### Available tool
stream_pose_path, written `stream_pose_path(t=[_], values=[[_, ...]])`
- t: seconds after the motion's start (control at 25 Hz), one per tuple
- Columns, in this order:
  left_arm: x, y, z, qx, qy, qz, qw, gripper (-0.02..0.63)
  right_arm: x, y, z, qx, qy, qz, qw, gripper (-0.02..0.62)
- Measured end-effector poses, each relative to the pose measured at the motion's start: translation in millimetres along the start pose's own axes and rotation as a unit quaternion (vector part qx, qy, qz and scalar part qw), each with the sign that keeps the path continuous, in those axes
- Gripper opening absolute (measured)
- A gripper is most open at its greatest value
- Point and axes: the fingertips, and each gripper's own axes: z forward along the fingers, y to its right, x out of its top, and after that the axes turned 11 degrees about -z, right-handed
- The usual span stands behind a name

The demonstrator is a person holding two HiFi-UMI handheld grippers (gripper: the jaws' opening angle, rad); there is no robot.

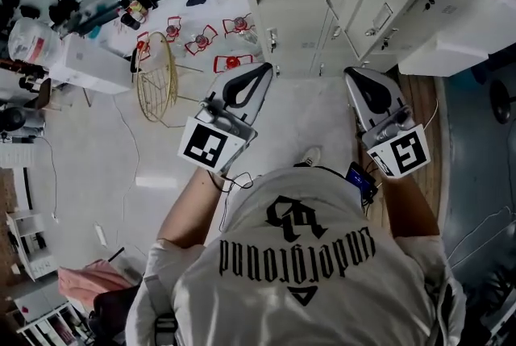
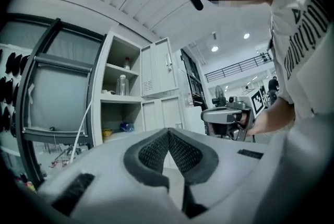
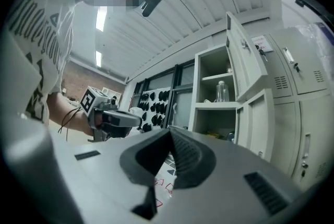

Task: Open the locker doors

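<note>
The grey metal lockers [image 1: 379, 6] stand ahead of me. In the left gripper view the upper door [image 2: 159, 66] is swung open beside shelves that hold a clear bottle [image 2: 122, 84], and the lower door [image 2: 162, 113] looks closed. The right gripper view shows the same open upper door [image 3: 245, 61], a lower door [image 3: 258, 124] and closed lockers [image 3: 308, 87] further right. My left gripper [image 1: 266, 66] and right gripper [image 1: 348, 72] are held level, side by side, short of the lockers. Each is shut with nothing between its jaws, which meet at the tip [image 2: 168, 131] [image 3: 169, 131].
A gold wire basket [image 1: 157, 78] and red frames [image 1: 214, 38] lie on the floor at the left. A white box [image 1: 459, 38] juts out at the right. A wall rack with black items [image 3: 156, 108] stands left of the lockers. Cables run across the floor.
</note>
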Motion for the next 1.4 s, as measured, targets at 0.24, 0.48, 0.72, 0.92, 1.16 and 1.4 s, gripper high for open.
stream_pose_path(t=[0.24,0.48,0.72,0.92,1.16,1.4], values=[[-10.5,2.7,-93.1,-0.001,-0.009,0.015,0.9998,0.006,18.2,-81.9,-6.6,-0.010,-0.012,-0.009,1.000,0.005],[-23.1,9.8,-178.1,-0.015,-0.014,0.015,0.9997,0.006,37.1,-159.5,-20.7,-0.019,-0.035,-0.019,0.999,0.005],[-36.9,16.4,-233.5,-0.030,-0.023,0.013,0.9992,0.006,45.1,-214.2,-40.7,-0.040,-0.061,-0.015,0.997,0.005],[-41.2,25.0,-261.8,-0.043,-0.022,0.006,0.9988,0.006,59.9,-249.2,-58.0,-0.055,-0.072,-0.005,0.996,0.005],[-48.1,30.2,-272.3,-0.033,-0.011,0.004,0.9994,0.006,59.5,-263.0,-81.0,-0.065,-0.081,-0.010,0.995,0.005],[-56.3,34.9,-276.9,-0.034,-0.019,0.006,0.9992,0.006,62.0,-272.2,-87.0,-0.070,-0.072,-0.009,0.995,0.005]])
